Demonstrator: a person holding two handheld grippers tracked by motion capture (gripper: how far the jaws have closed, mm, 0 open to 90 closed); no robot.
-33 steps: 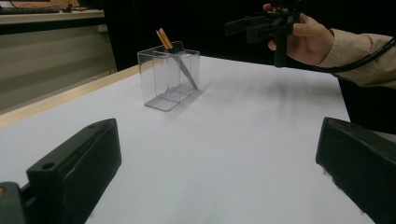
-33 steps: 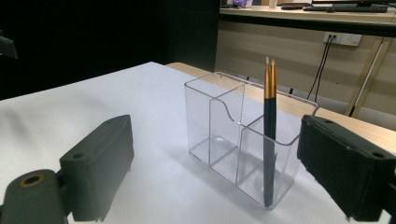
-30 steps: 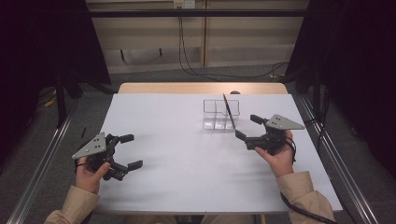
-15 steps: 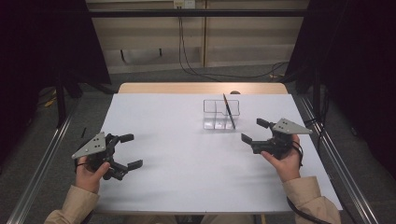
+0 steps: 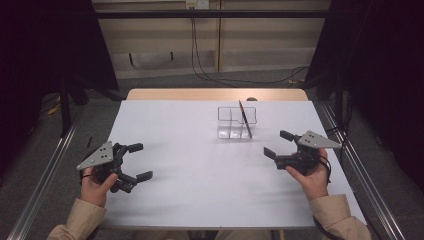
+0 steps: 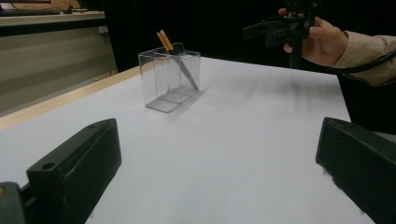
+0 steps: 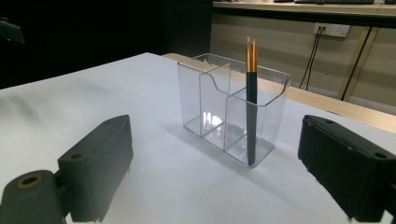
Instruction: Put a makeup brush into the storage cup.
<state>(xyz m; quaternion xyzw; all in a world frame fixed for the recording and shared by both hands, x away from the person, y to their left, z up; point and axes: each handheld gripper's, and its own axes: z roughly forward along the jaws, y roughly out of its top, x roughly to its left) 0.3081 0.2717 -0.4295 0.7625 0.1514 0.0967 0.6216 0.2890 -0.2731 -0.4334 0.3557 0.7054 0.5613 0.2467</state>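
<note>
Right gripper view: right gripper (image 7: 212,172), jaws spread and empty, should approach the brushes (image 7: 251,98) at twelve o'clock, squarely, sparing the holder (image 7: 205,100).

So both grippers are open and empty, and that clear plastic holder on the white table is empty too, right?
Not quite. Both the left gripper and the right gripper are open and empty, but the clear plastic holder on the white table is not empty: the right gripper view shows a dark brush with gold-coloured ends standing in its end compartment.
</note>
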